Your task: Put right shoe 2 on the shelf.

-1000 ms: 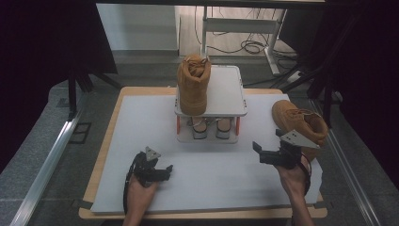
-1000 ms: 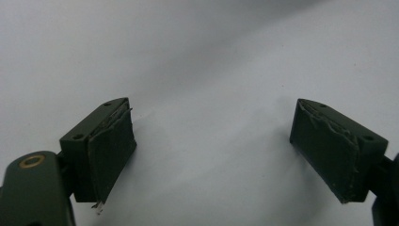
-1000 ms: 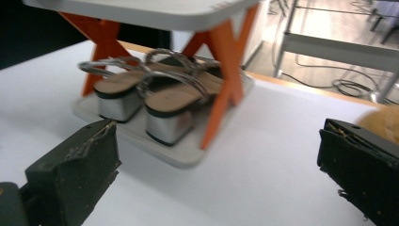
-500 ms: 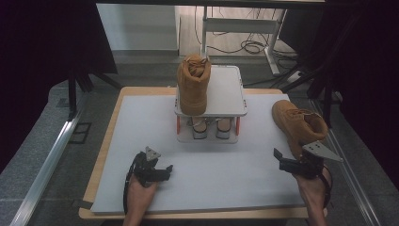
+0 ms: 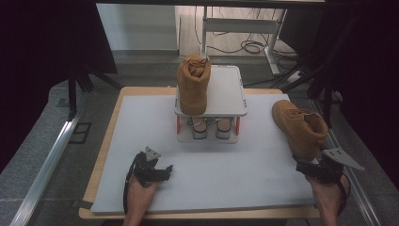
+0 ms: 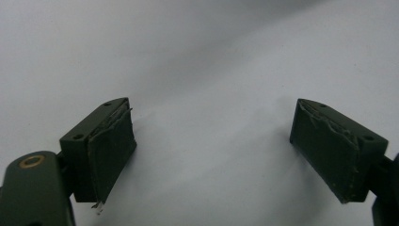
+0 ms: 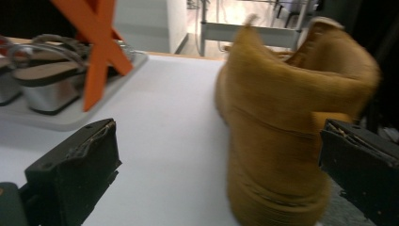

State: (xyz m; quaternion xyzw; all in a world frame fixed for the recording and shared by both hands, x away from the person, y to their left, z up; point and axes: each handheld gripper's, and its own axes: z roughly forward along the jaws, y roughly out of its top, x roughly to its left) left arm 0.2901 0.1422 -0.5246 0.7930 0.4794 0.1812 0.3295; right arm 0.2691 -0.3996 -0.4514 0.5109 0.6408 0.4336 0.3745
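A tan boot (image 5: 298, 126) stands on the white mat at its right edge, heel toward me; in the right gripper view the boot (image 7: 277, 127) looms close between the jaws. My right gripper (image 5: 310, 168) is open just behind that heel; its jaws do not touch the boot. A matching tan boot (image 5: 193, 84) stands upright on the top shelf of a small white rack (image 5: 227, 94). A pair of silver sandals (image 5: 211, 127) sits on the rack's lower level. My left gripper (image 5: 162, 172) rests open on the mat at front left, with bare mat between its fingers (image 6: 110, 146).
The white mat (image 5: 202, 179) covers a wooden table. The rack has orange cross braces (image 7: 96, 37). The table's right edge runs close beside the right boot. Cables and a metal frame (image 5: 244, 28) lie on the floor beyond the table.
My right gripper has drawn back toward me and to the right, from beside the boot's side to behind its heel. The left gripper has stayed put.
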